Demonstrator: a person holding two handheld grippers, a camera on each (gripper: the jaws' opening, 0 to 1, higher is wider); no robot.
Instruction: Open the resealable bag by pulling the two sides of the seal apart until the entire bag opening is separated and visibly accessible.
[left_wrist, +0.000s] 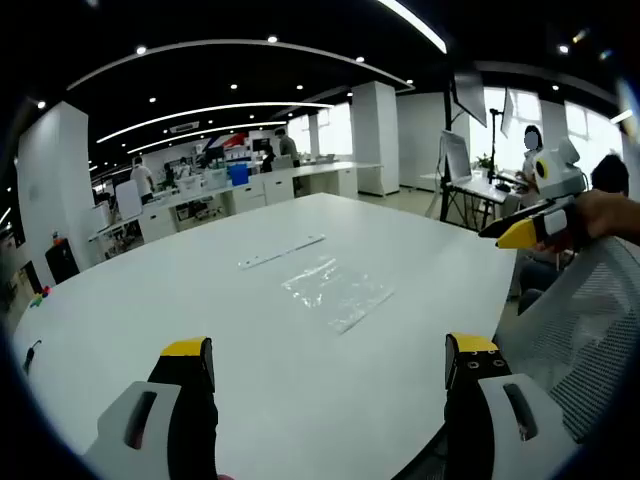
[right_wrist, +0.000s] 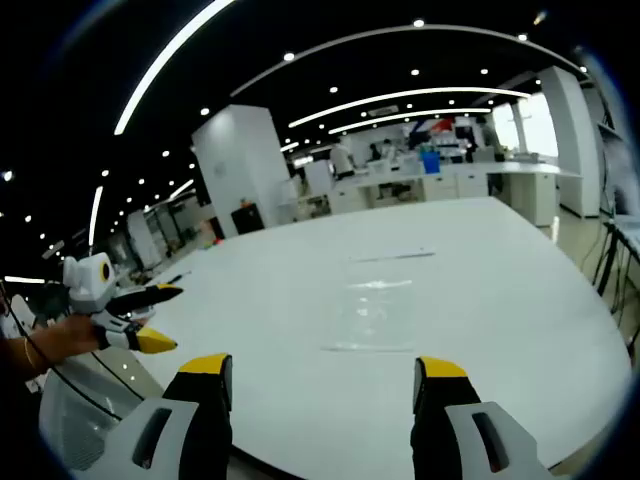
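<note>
Holding both tongs wide and empty, I wait near the table's edge (left_wrist: 300, 420). My left gripper (left_wrist: 330, 362) and right gripper (right_wrist: 320, 378) point at the clear bag (left_wrist: 337, 288), which lies flat ahead of them, well apart, so I can reach its seal.

Layout of my two gripper views over the table.
In my left gripper view the resealable bag (left_wrist: 336, 289) lies mid-frame on the table (left_wrist: 150, 320), a strip (left_wrist: 282, 251) just behind it, the right gripper (left_wrist: 528, 228) at right edge; in my right gripper view the left gripper (right_wrist: 148, 318) sits at left.
</note>
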